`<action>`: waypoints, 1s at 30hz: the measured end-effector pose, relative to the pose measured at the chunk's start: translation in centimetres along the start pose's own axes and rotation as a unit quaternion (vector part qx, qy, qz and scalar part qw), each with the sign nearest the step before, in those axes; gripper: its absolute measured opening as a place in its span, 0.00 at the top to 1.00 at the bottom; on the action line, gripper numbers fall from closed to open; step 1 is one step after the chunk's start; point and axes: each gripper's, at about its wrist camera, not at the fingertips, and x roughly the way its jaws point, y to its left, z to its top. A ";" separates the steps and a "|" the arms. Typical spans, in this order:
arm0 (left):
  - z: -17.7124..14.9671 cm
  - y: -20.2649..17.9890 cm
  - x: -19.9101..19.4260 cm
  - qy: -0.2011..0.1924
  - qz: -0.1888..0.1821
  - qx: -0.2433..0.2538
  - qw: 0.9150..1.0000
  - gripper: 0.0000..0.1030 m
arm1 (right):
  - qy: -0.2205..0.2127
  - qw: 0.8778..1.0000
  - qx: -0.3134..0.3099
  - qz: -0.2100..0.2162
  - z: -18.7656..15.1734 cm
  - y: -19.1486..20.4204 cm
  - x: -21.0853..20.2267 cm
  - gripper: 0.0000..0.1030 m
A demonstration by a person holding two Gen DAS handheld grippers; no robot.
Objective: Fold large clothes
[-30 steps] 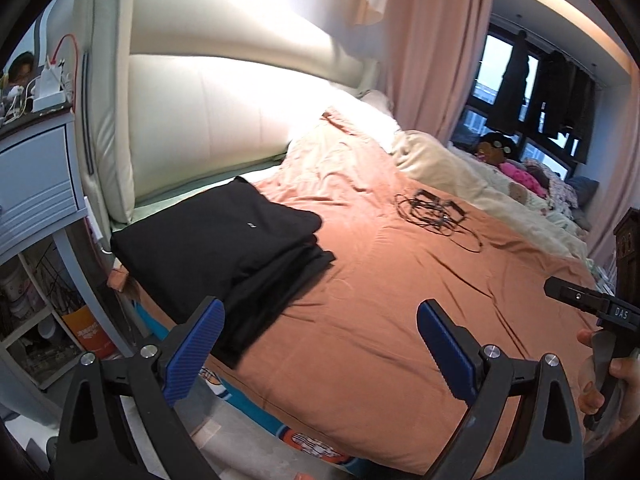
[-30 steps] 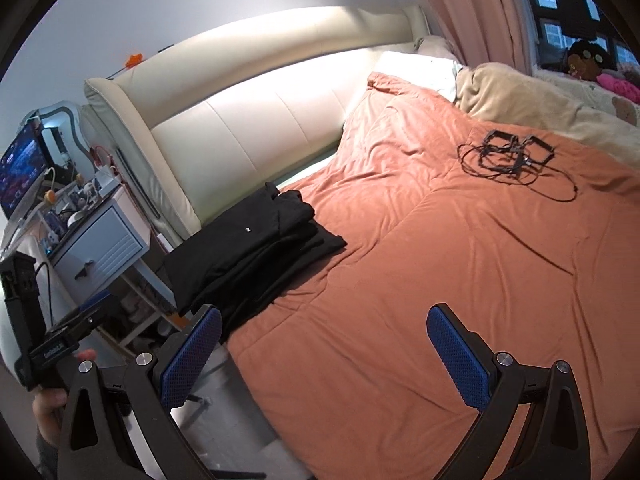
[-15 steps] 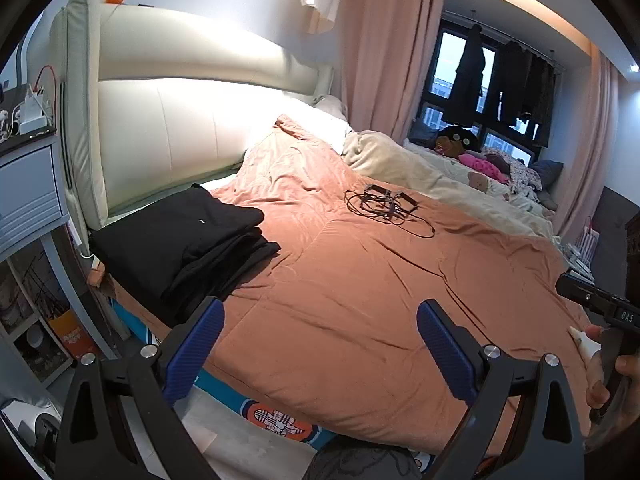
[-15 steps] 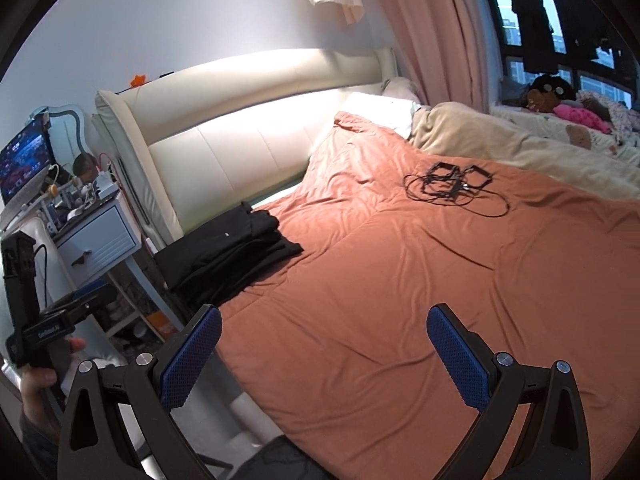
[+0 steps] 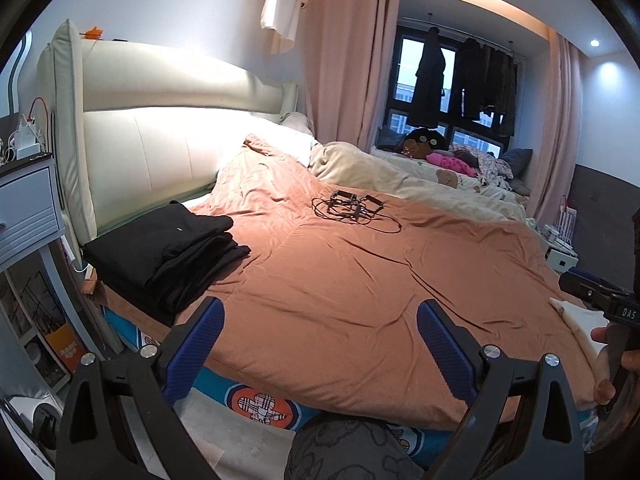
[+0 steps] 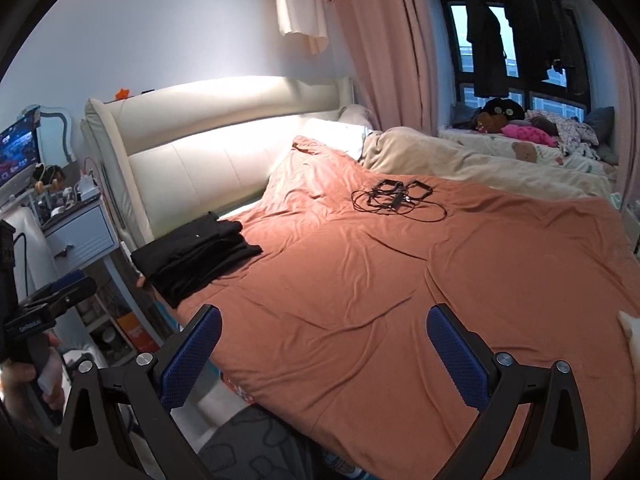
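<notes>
Left wrist view looks over a bed spread with an orange-brown duvet (image 5: 360, 280). The left gripper (image 5: 318, 340) hangs above the near edge of the bed, its two blue-padded fingers (image 5: 196, 340) spread wide apart with nothing between them. The folded black clothes (image 5: 168, 252) lie in a stack on the near left corner of the duvet, just beside the cream padded headboard (image 5: 160, 136) and well apart from the gripper. A tangle of black cables (image 5: 352, 208) lies farther back in the middle of the duvet. At the right edge, the right gripper (image 5: 596, 300) shows only as a black body in a hand, so from here I cannot tell how its jaws stand. A blue-grey nightstand (image 5: 24, 208) stands to the left of the bed.

Right wrist view shows the same bed from a little farther right. The right gripper (image 6: 324, 344) hovers above the near edge of the duvet (image 6: 400, 300), jaws spread wide and empty. The black clothes (image 6: 196, 252) rest at the left corner, next to the headboard (image 6: 208, 152), and the cables (image 6: 400, 200) lie well beyond them. The left gripper (image 6: 52, 300) appears at the far left, held in a hand, beside the nightstand (image 6: 80, 236). Pink curtains (image 6: 384, 40) hang behind the bed.
</notes>
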 end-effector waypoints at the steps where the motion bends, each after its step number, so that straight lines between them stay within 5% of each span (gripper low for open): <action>1: -0.3 -0.3 -0.4 -0.002 -0.002 0.004 1.000 0.04 | -0.004 1.000 0.003 -0.002 -0.5 -0.1 -0.7 0.00; 14: -3.7 -2.6 -5.7 -0.030 -0.025 0.036 0.999 0.04 | -0.031 0.998 0.023 -0.043 -6.2 0.4 -7.9 0.00; 30: -4.9 -2.7 -8.1 -0.041 -0.022 0.034 0.998 0.04 | -0.035 0.997 0.045 -0.060 -9.1 -0.1 -10.8 0.00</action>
